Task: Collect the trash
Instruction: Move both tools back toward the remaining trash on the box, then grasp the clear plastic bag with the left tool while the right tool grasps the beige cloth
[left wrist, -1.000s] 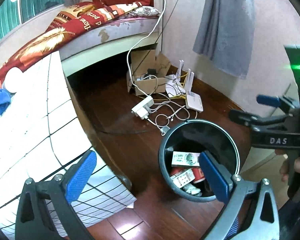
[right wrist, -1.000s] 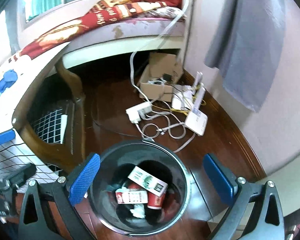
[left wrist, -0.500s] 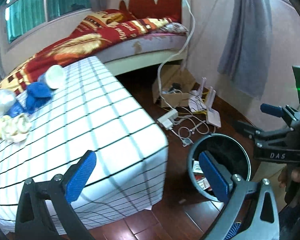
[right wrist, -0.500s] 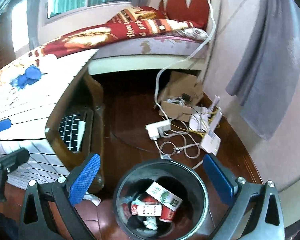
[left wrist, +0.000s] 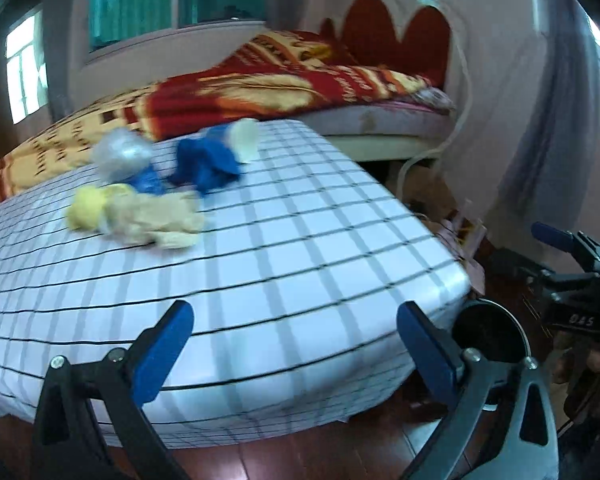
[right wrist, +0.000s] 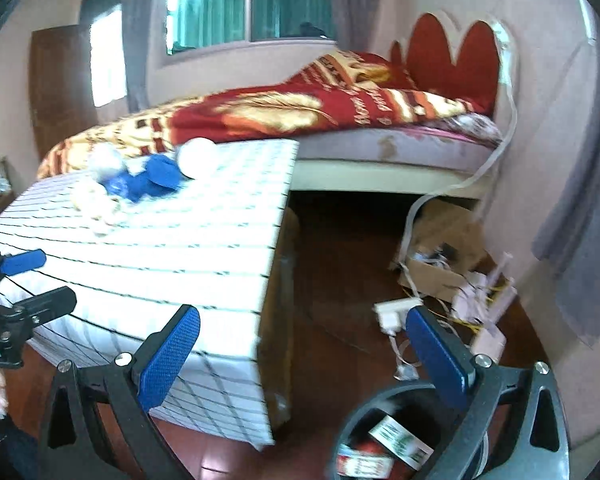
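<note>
Trash lies at the far end of the table with the checked cloth (left wrist: 300, 248): a yellow and beige crumpled wad (left wrist: 136, 216), a blue crumpled piece (left wrist: 206, 164), a silvery wad (left wrist: 120, 154) and a white cup (left wrist: 246, 138). My left gripper (left wrist: 296, 340) hovers over the table's near edge, its jaws wide and closing a little, with nothing between them. My right gripper (right wrist: 300, 356) stands open and empty above the floor beside the table. The black bin (right wrist: 356, 420) below it holds cartons (right wrist: 398, 438). The blue piece (right wrist: 156, 178) and the cup (right wrist: 198, 156) also show from there.
A bed with a red blanket (left wrist: 300, 80) runs behind the table. On the floor by the wall are a cardboard box (right wrist: 440, 264), a power strip (right wrist: 396, 310), cables and routers (right wrist: 484, 304). The bin (left wrist: 488, 336) stands off the table's right corner. A grey curtain (right wrist: 580, 220) hangs at right.
Both views have swung up and left from the bin to the table top. The trash pile has come into view ahead of the left gripper. The bin has slid to the frames' lower right.
</note>
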`<state>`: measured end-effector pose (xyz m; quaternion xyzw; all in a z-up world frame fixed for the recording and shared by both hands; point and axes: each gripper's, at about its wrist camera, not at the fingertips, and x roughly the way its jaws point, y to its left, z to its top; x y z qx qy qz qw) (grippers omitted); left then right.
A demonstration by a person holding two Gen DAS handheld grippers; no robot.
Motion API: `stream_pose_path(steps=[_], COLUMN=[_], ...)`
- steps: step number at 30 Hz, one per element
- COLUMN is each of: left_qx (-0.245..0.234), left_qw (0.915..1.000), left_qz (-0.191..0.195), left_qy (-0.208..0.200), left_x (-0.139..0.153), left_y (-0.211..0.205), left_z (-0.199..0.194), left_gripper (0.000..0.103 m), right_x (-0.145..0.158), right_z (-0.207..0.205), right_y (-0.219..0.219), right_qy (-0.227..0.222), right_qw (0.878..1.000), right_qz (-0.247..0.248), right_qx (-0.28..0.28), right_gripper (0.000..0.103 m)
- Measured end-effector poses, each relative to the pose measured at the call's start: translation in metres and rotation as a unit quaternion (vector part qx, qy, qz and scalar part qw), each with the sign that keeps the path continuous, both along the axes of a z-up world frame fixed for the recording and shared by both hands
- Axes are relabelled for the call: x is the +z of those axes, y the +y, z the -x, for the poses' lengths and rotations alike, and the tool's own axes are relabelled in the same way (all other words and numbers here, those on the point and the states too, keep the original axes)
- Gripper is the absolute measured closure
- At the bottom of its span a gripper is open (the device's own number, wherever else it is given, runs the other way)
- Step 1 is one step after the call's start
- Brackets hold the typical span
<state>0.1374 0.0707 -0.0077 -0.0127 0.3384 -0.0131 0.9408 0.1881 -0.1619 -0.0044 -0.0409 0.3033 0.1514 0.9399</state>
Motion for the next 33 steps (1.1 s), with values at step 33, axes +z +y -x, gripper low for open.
stream_pose_path(steps=[33], left_qx=[0.144], left_qw=[0.9887], left_qz=[0.041], left_qy=[0.011], left_x=[-0.02], left_y=[0.195], left_z=[-0.037], left_gripper=[0.017], right_x=[-0.007], right_z=[-0.096], right_y=[0.282], right_qy=[0.065], right_qw=[0.974], right_qz=[0.016], right_qx=[0.218], right_gripper=[0.02])
